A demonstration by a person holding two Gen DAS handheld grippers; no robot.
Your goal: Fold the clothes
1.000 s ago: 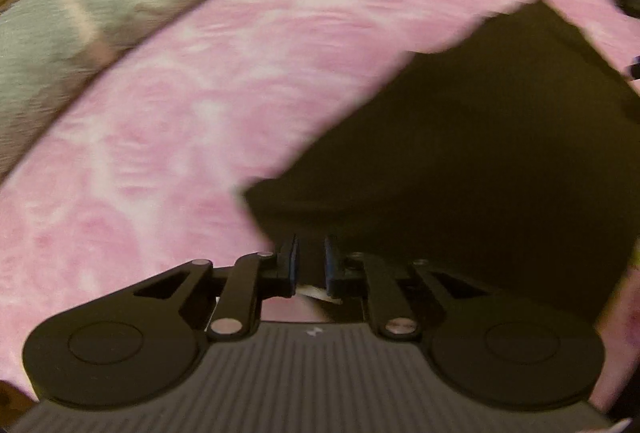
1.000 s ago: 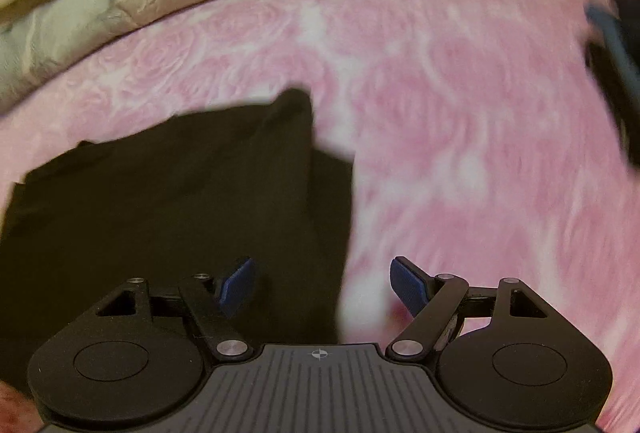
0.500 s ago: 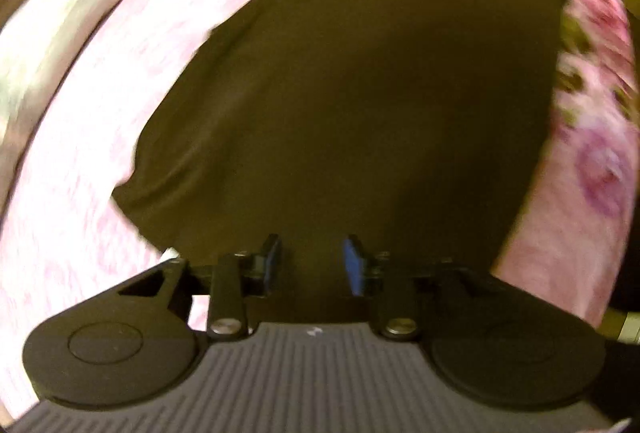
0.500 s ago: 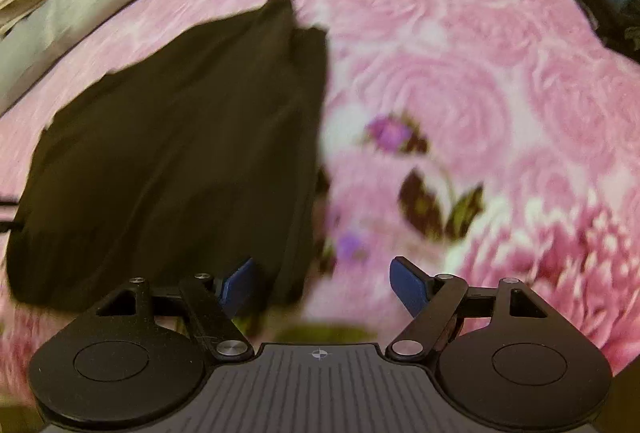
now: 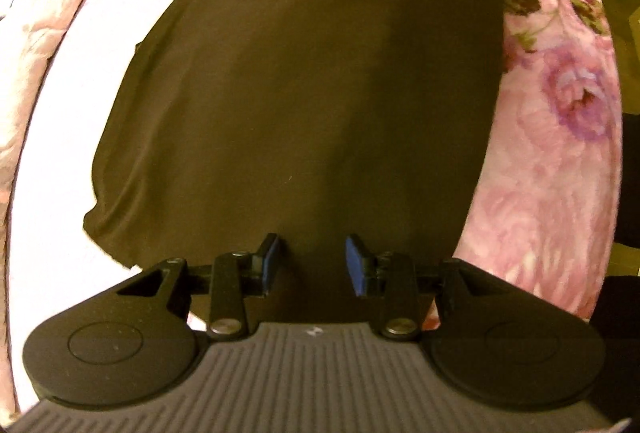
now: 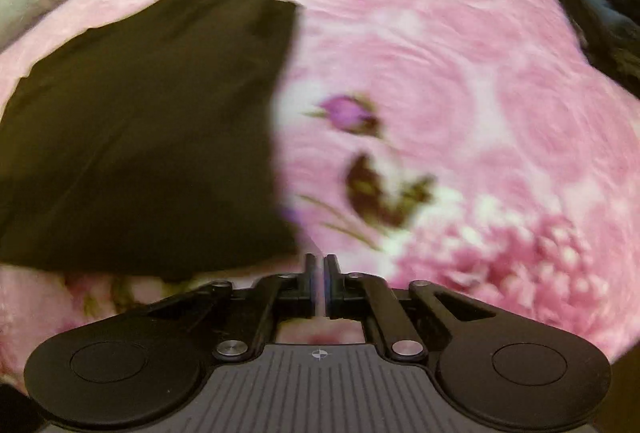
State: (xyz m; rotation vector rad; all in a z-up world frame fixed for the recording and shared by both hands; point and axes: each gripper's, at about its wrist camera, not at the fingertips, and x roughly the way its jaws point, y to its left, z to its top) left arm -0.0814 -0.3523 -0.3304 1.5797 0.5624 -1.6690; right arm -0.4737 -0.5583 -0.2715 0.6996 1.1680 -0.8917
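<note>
Black: one garment (image 5: 304, 81) on one pink floral blanket (image 6: 460, 81).

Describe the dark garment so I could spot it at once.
Find the pink rose-patterned blanket that covers the bed. On it lies a flat, plain black cloth garment, partly folded. It is the only large unpatterned dark shape among the pink flowers.

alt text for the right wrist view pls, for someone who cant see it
The right gripper, seen from its wrist camera, has its jaws shut with nothing visibly between them, just past the near right corner of a dark garment. The garment lies spread on a pink floral blanket. More dark clothing sits at the upper right edge.
</note>
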